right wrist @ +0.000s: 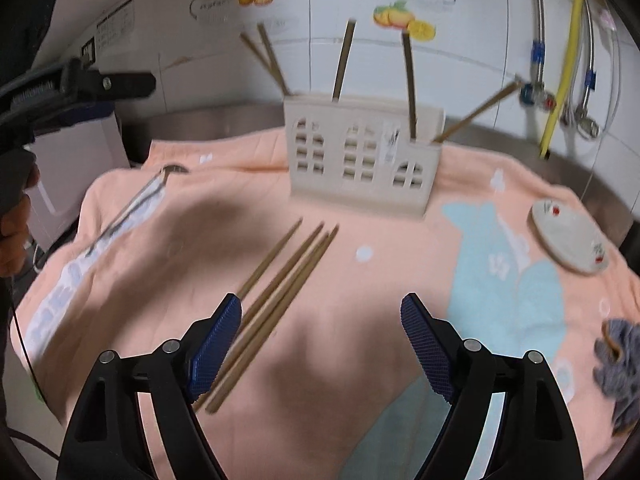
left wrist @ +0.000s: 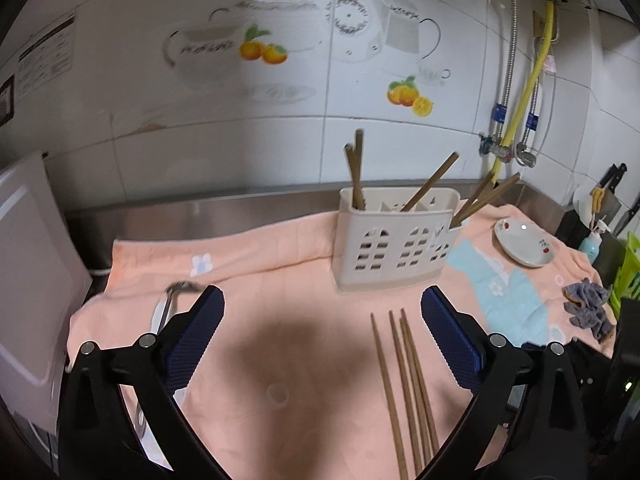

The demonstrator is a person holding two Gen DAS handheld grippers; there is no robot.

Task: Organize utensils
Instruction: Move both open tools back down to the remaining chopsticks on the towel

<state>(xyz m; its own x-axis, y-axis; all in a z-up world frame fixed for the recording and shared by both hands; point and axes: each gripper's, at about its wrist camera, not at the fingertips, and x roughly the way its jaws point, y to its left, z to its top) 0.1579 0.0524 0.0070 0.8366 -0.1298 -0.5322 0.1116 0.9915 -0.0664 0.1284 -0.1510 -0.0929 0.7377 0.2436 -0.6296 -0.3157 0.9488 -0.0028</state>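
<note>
Both grippers are empty with jaws spread wide. The left gripper hangs over bare towel with nothing between its pads. The right gripper hovers just beside the loose chopsticks, its left pad right next to their near ends and partly covering them in view, but no pad presses on them.

The towel is peach with a blue print and covers the tabletop, probably as a soft, non-slip work surface.

Four loose chopsticks lie flat mid-towel, bunched near-parallel with tips toward the holder, likely staged that way so one pinch takes a pair.

A cream utensil holder with window cut-outs stands toward the towel's back edge, near the steel backsplash. Several chopsticks already stand in it, leaning in different compartments, so sorting looks partly done. Exact compartment per stick is hard to tell.

A metal utensil, blurred and possibly a whisk or ladle, lies near the towel's left edge, still unsorted. A small saucer sits toward the right edge, and a grey rag at the right edge.

A hand is visible at far left in the right wrist view, holding the other tool.

Judgement: the wide jaws suit an approach. The next pick is probably the loose chopsticks by the right gripper.
</note>
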